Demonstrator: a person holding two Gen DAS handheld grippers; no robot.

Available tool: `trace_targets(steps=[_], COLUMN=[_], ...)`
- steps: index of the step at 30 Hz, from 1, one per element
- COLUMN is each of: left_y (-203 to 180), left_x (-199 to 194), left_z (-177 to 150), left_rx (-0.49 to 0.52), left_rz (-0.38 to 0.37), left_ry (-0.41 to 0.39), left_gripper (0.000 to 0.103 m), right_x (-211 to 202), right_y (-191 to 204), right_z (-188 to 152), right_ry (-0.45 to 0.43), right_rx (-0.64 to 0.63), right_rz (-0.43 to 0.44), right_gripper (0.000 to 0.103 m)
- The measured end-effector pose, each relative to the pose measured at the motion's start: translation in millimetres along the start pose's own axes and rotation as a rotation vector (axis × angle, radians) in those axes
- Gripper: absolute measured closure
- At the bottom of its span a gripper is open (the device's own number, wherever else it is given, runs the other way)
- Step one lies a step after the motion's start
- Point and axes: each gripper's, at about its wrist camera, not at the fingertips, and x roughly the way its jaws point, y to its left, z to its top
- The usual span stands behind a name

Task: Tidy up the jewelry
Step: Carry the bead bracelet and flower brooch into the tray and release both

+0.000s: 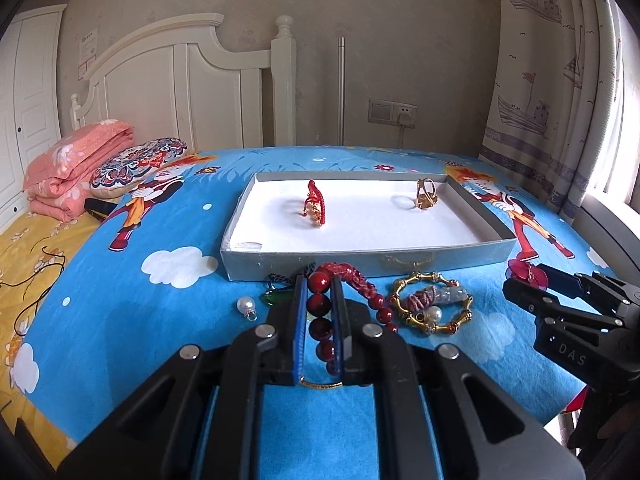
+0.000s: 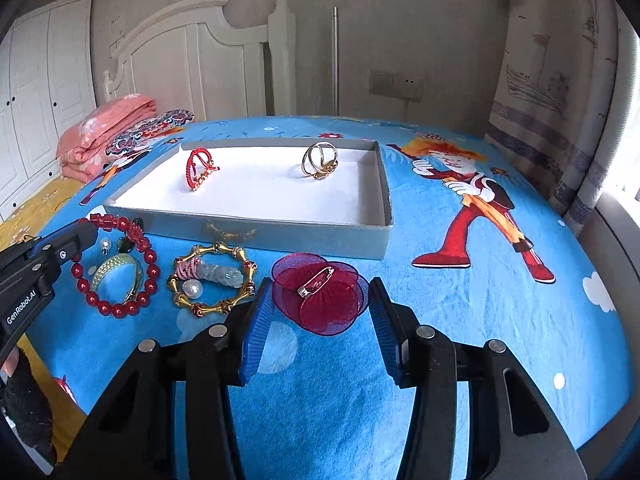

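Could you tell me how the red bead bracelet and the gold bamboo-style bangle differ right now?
The red bead bracelet is a loop of round dark-red beads; the gold bamboo-style bangle is a ring of jointed gold segments. The bracelet lies between the left gripper's fingers; nothing touches the bangle. The bracelet encircles a green bangle; the gold one encircles a pearl. Both lie on the blue bedspread, outside the tray.

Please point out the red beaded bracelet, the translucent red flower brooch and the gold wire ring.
Red beaded bracelet (image 1: 319, 304): left wrist view, bead between claw fingers.
Translucent red flower brooch (image 2: 340, 304): right wrist view, lower petal.
Gold wire ring (image 2: 316, 158): right wrist view, its upright loops.
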Motion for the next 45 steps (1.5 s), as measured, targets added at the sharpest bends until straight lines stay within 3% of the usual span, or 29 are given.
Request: trace_targets(steps=[8,21,34,45], left_y=[-23.5,-20.0,-26.0,-35.7], left_x=[-16.0,-23.9,-18.6,46.2], left_z=[-9.1,-7.2,67.2,123.5], left_rx=[0.014,0.004,0.051,0.080], left_rz=[-0.003,0.000,0.043,0.065], left_ry=[-0.056,-0.083,-0.217,-0.179], left_gripper=[0.092,0.092,0.092,0.092], right_x=[-25.7,-26.4,-7.7,35.6], right_y=[12.9,13.6,18.7,15.3], right_z=[-18.7,-7.1,56.9,97.4], right_ry=[-0.107,-0.119,-0.203,-0.191], right_rx=[0.044,0.026,0.008,0.005], right_rz=[-0.004,-0.009,-0.023,-0.046], right_gripper=[0.057,0.057,0.057,0.057])
